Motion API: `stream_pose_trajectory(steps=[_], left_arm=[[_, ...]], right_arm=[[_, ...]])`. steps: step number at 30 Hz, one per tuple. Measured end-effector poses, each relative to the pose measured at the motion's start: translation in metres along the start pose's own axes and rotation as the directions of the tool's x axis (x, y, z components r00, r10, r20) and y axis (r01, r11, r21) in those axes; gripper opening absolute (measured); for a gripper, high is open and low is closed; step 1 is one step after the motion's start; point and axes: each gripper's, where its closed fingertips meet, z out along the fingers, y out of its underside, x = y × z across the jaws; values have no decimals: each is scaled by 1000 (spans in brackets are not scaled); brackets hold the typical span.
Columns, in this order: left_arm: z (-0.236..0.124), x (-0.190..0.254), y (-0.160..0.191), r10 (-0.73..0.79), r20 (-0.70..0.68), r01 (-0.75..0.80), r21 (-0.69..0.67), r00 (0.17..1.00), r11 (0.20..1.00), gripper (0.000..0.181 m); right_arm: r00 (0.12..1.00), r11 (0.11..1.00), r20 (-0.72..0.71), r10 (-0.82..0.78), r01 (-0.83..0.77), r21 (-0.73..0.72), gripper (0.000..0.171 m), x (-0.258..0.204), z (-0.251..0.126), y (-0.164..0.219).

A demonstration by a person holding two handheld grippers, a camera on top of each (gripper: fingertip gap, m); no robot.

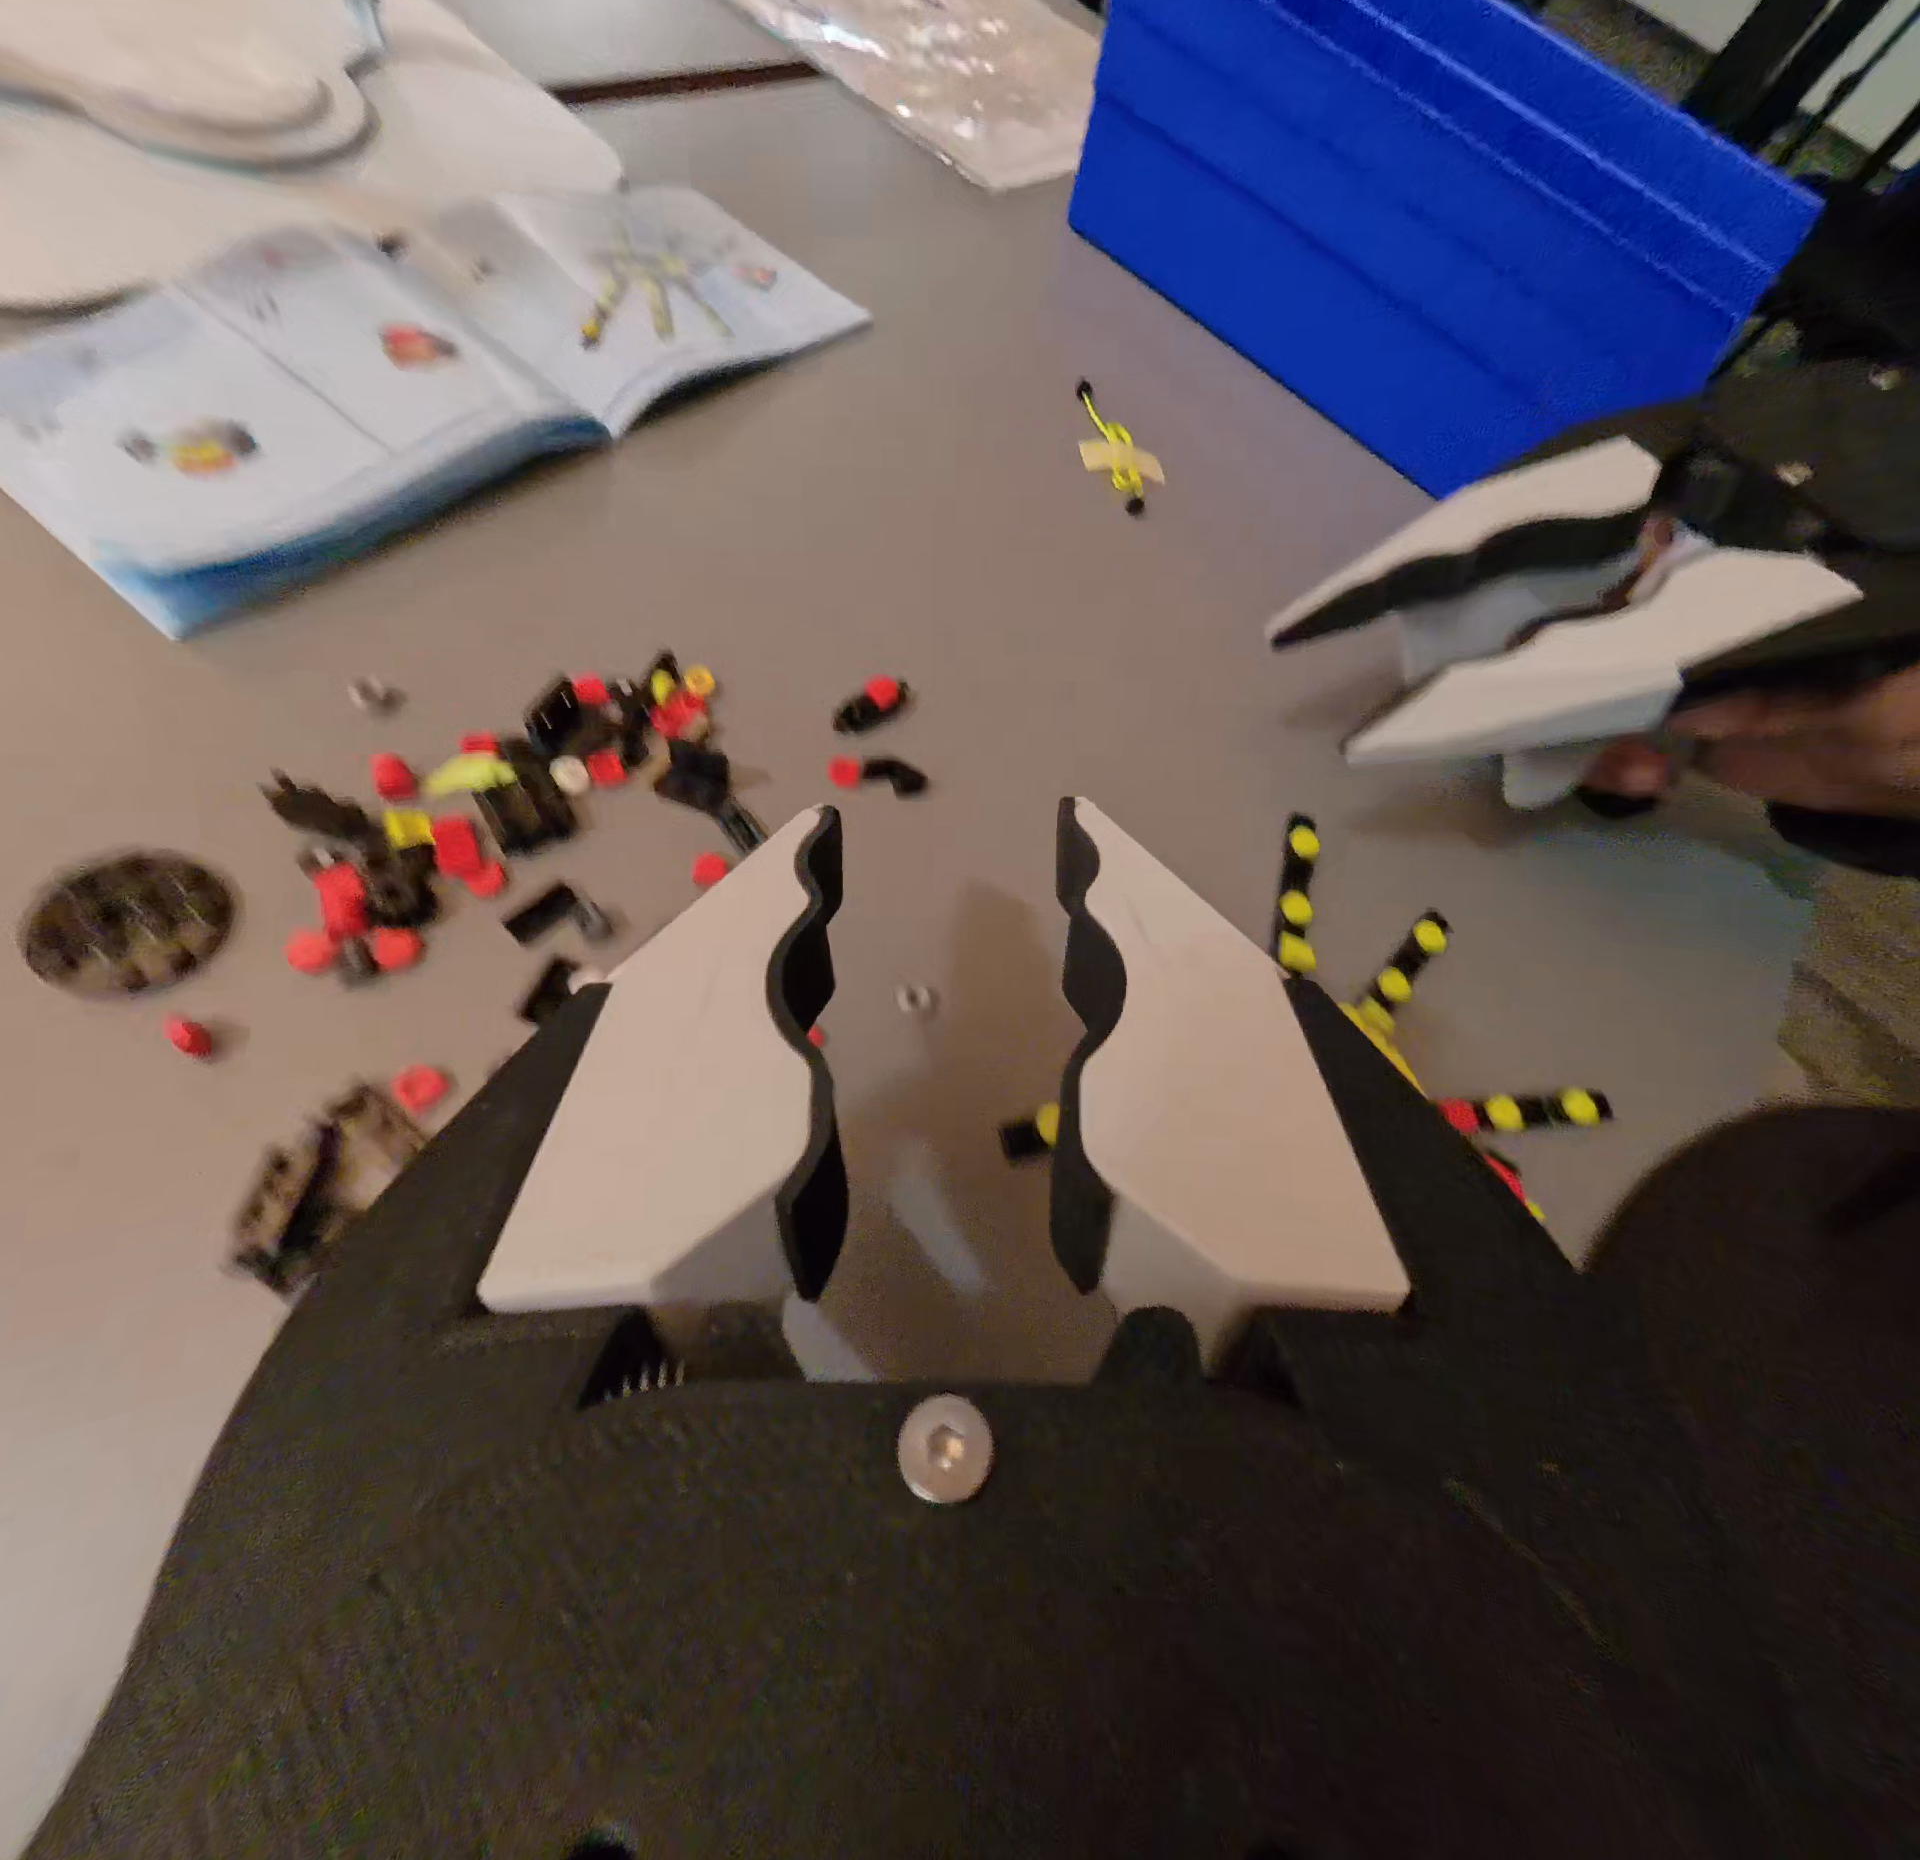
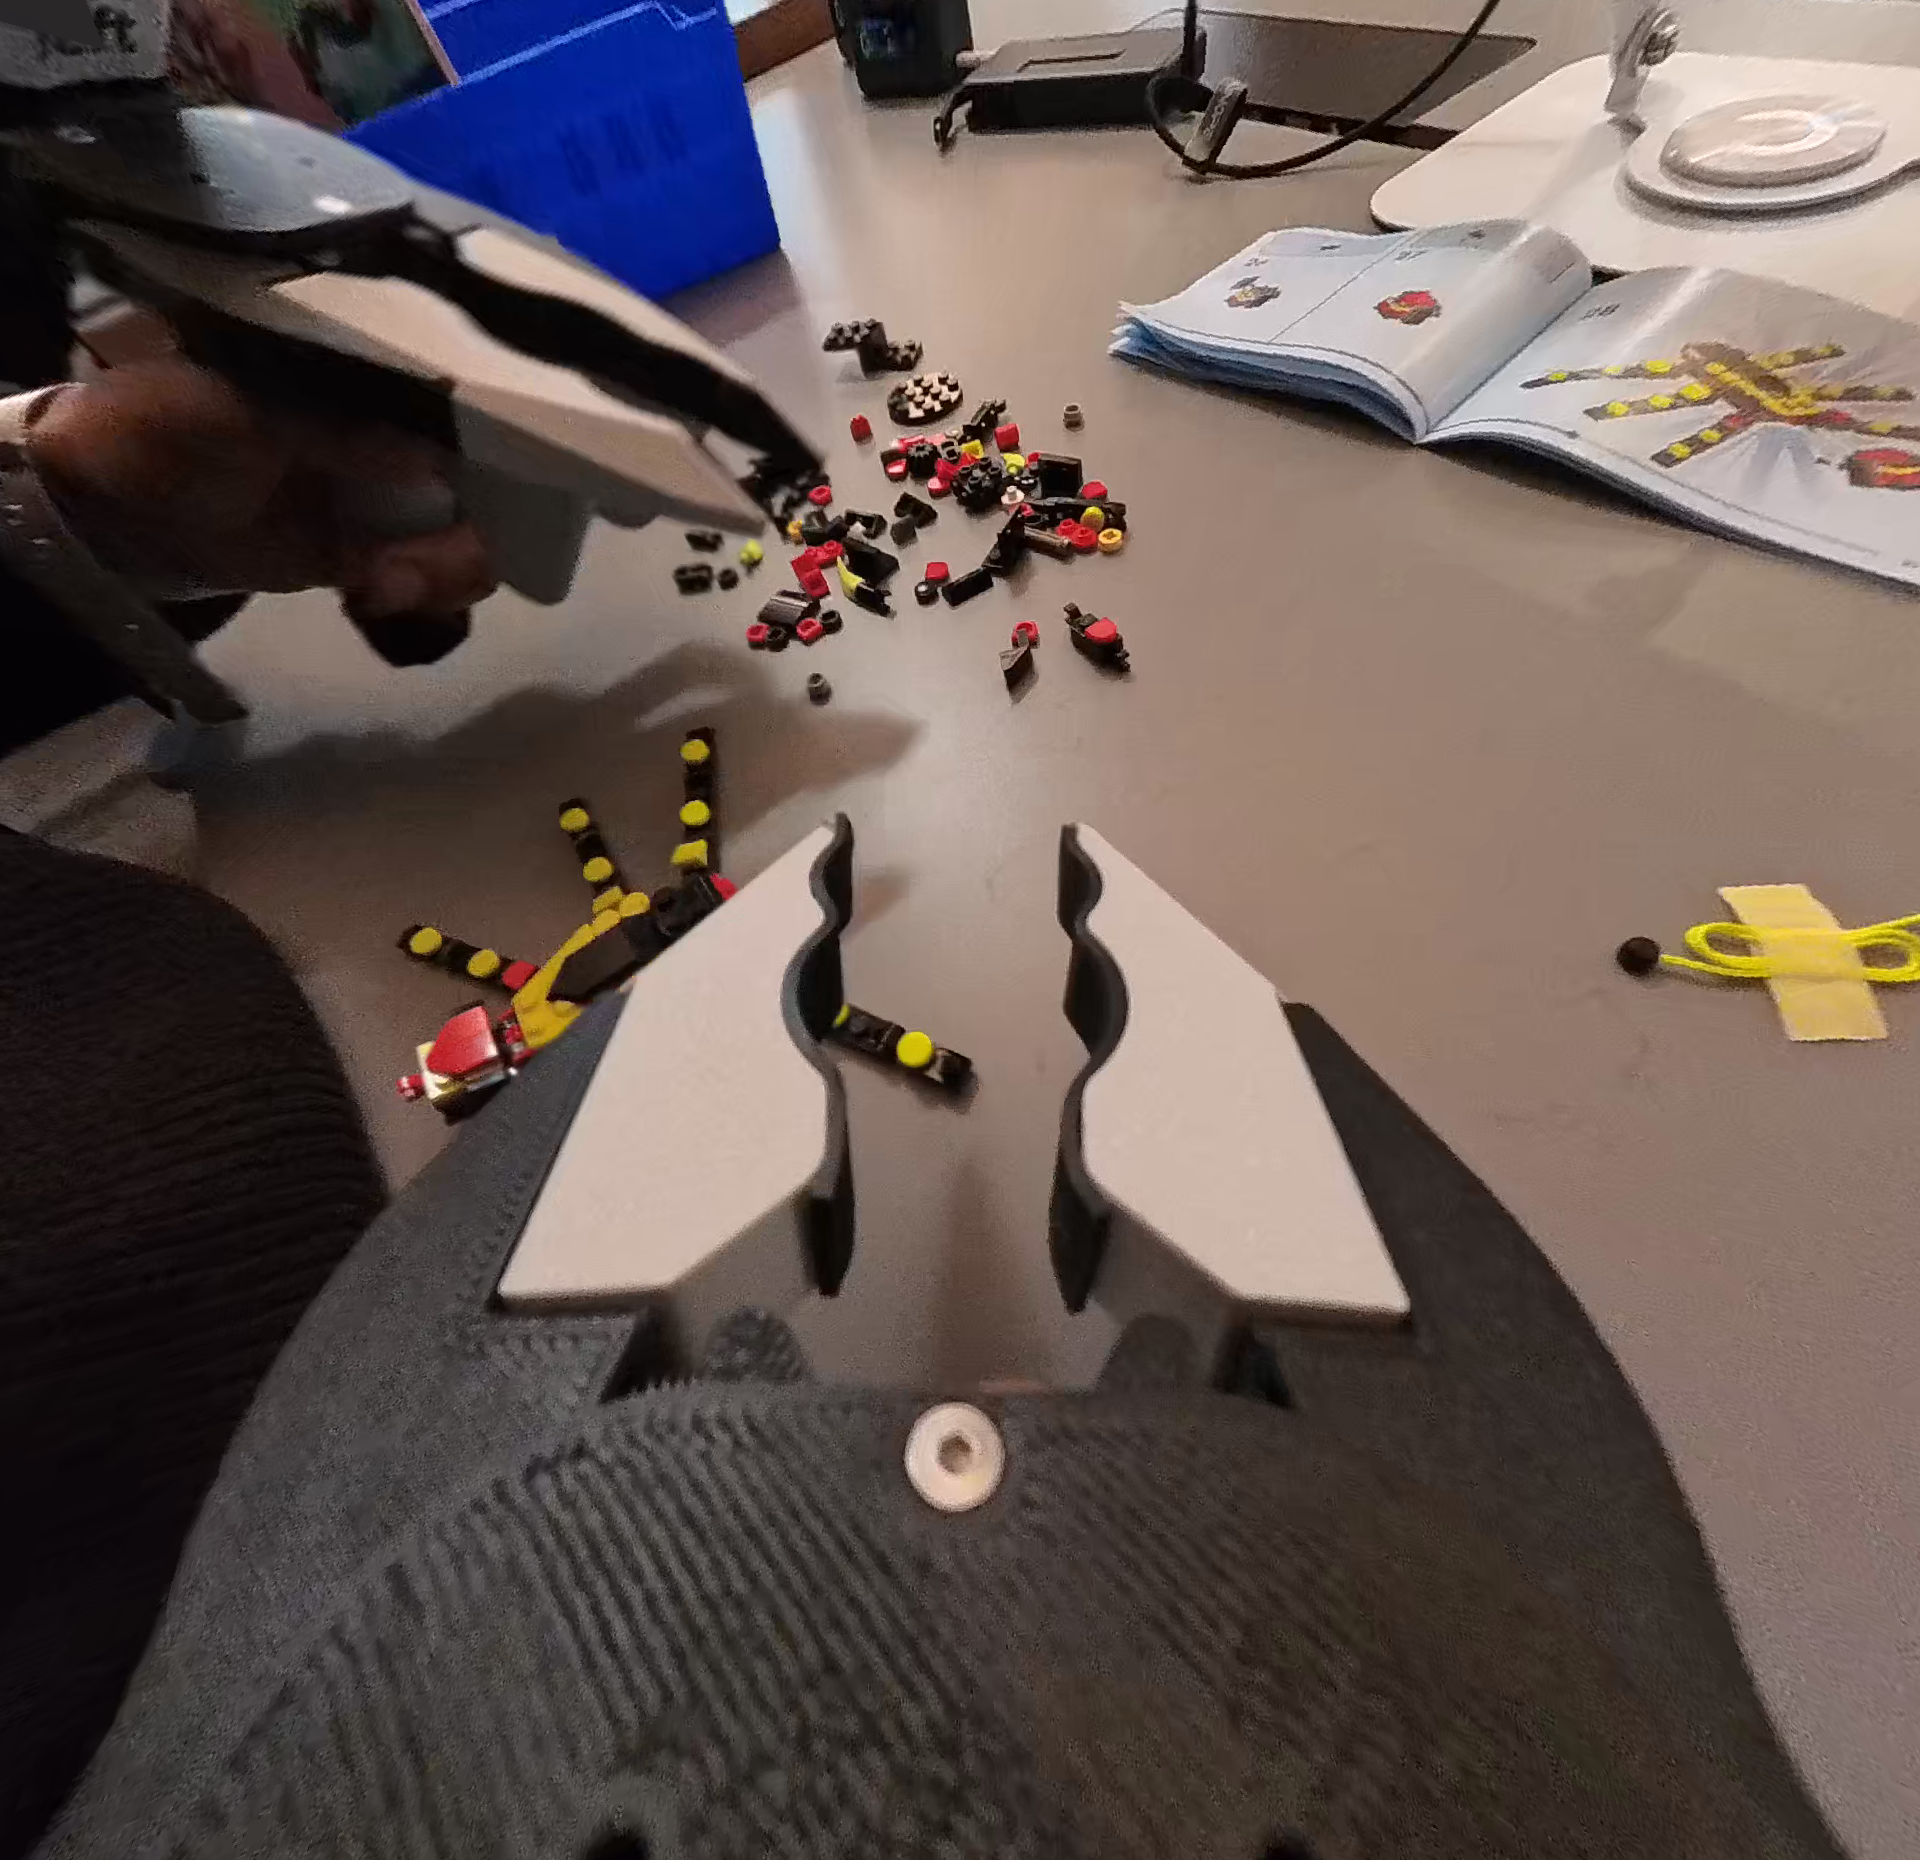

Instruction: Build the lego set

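Observation:
Loose red, black and yellow lego pieces (image 1: 499, 823) lie scattered on the grey table (image 1: 935, 584). My left gripper (image 1: 948, 823) is open and empty, held above the table just right of the pile. A partly built model with black legs and yellow studs (image 1: 1382, 979) lies to its right, partly hidden by the gripper. In the right wrist view the same model (image 2: 582, 927) lies left of my right gripper (image 2: 956, 834), which is open and empty, and one black leg with a yellow stud (image 2: 904, 1047) lies on the table between its fingers. The left gripper (image 2: 779, 480) hangs over the pile (image 2: 956, 491).
An open instruction booklet (image 1: 395, 376) (image 2: 1558, 356) lies behind the pile. A blue bin (image 1: 1403, 200) (image 2: 603, 148) stands at the back. A yellow string under tape (image 1: 1117, 449) (image 2: 1808, 953) lies apart. A round black plate (image 1: 125, 922) lies left. A white lamp base (image 2: 1714, 148) and cables (image 2: 1299, 137) are far back.

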Motion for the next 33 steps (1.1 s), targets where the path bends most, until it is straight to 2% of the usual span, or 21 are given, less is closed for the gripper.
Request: stream_pose_trajectory(steps=[5,10,15,22,24,26,30,33], left_arm=[[51,-17,-55,94,22,-93,-57,995,994,71],[135,-69,-93,91,188,-56,-184,978,981,82],[193,-97,-98,70,282,9,-267,957,964,86],[216,-111,-74,98,321,12,-324,942,946,93],[216,-110,-75,95,318,15,-325,943,946,85],[216,-109,-76,93,321,17,-324,942,946,63],[215,-102,-77,95,309,11,-324,946,946,34],[211,-100,-81,76,299,15,-290,951,957,23]], right_arm=[[999,999,21,39,-40,34,36,-5,-15,-6],[999,997,-18,-27,28,74,35,-8,-33,-17],[997,996,-34,-67,69,57,35,-8,-35,-14],[999,997,-25,-47,49,58,34,-6,-37,-14],[999,998,-17,-30,31,60,34,-5,-36,-14],[1000,998,-11,-17,18,62,34,-6,-35,-14],[1000,998,-8,-14,15,55,34,-6,-34,-12],[1000,998,-12,-25,26,48,34,-7,-33,-11]])
